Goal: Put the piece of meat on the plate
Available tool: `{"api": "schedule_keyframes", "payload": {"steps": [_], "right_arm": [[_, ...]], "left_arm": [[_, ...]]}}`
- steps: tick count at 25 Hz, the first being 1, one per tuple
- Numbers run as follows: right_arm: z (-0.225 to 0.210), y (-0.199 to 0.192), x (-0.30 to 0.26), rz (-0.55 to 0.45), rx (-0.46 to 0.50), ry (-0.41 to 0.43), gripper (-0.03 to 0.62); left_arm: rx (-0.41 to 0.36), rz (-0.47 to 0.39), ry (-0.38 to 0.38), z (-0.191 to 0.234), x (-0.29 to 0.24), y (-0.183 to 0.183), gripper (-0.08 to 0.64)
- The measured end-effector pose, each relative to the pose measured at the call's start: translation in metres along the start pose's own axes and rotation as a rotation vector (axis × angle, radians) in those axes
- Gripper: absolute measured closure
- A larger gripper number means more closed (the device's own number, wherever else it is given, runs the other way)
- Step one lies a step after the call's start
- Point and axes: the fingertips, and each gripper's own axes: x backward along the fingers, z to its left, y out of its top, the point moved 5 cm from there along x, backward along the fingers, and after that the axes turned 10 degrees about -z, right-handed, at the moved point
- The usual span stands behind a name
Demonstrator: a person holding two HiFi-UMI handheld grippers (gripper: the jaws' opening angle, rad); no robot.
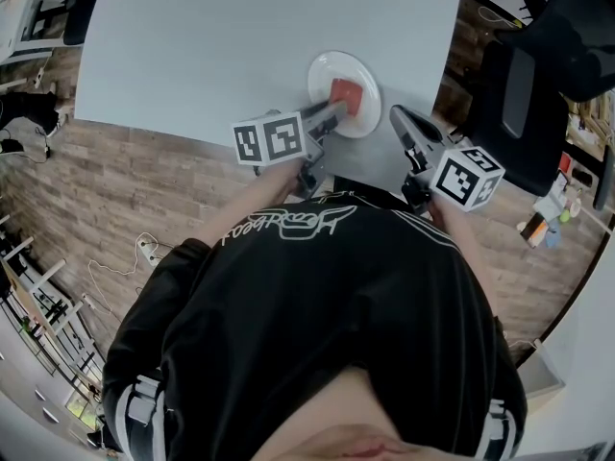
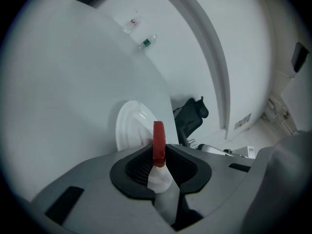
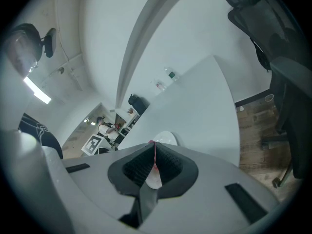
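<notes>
The left tongs grip the red meat over the white plate, apparently ready to set it down, while the right tongs rest closed beside the plate.

We can read no word or number anywhere: the white script on the black shirt is illegible (it shows upside down).

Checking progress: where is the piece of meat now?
Head view, centre: the piece of meat is held in the left gripper, over the plate at the table's near edge.
</notes>
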Motion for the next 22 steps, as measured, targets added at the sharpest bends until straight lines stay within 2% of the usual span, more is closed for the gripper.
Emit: {"api": "schedule_keyframes", "payload": {"steps": [7,14,22], "right_arm": [[-0.0005,-0.0014,-0.0005,0.011,0.003,-0.003,0.58],[-0.001,-0.0033,-0.001,0.01,-0.004,0.004,0.58],[0.0005,-0.0042,-0.0003,0.01,-0.002,0.005,0.58]], "left_arm": [[-0.067,-0.004,0.002,-0.0017,-0.0013,0.0,0.476],[-0.171,-0.024,0.005,-0.0007,-0.002,-0.0011,0.465],[-0.276,-0.026,0.021,-0.005,0.0,-0.0025,0.396]]}}
